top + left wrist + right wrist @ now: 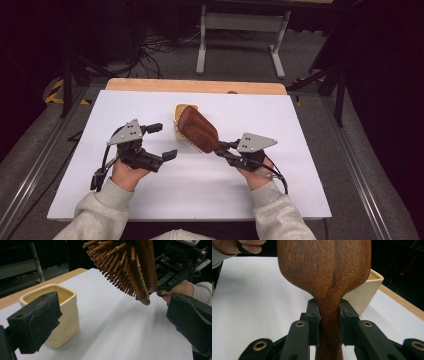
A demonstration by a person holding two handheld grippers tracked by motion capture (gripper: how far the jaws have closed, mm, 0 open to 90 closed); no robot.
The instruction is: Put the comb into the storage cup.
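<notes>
A brown wooden hairbrush with wooden pins is held up off the table, tilted over a cream ceramic cup. My right gripper is shut on the brush's narrow handle, with one pad on each side. The brush's back faces its camera, and the cup stands behind it. My left gripper is open and holds nothing, a little left of the cup and raised above the table. The brush head does not touch the cup.
A white board covers the table, with a wooden strip along its far edge. A grey metal stand and cables lie on the floor beyond. Black rails run along both sides.
</notes>
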